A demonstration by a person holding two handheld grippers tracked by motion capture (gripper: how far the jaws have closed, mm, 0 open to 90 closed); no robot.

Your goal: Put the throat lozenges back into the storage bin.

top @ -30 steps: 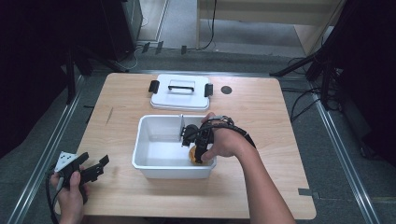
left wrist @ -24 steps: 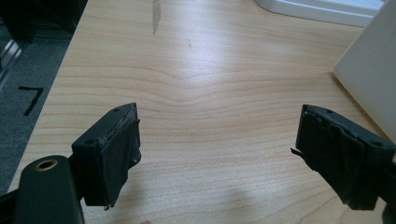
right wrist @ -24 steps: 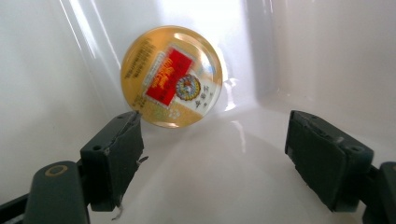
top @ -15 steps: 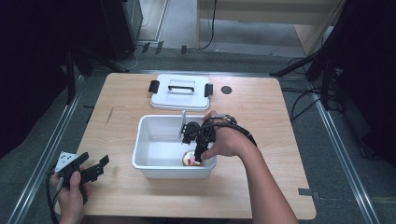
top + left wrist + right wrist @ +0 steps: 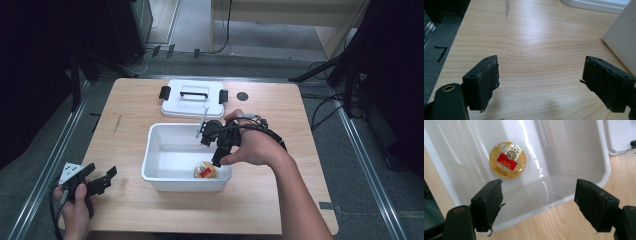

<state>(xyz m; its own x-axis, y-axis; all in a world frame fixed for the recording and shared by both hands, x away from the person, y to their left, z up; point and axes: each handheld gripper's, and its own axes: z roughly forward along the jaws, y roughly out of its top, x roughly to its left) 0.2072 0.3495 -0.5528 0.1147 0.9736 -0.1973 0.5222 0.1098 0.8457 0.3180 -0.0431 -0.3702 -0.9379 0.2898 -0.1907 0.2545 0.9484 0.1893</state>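
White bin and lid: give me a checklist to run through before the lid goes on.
1. Gold tin lies flat on the bin floor: ok.
2. Right gripper jaws open, nothing between them: ok.
3. Right gripper clear of the white bin: not ok, it hangs over the bin's right side.
4. Lid within reach, lying behind the bin, handle up: ok.
5. Left gripper open and free over the table: ok.
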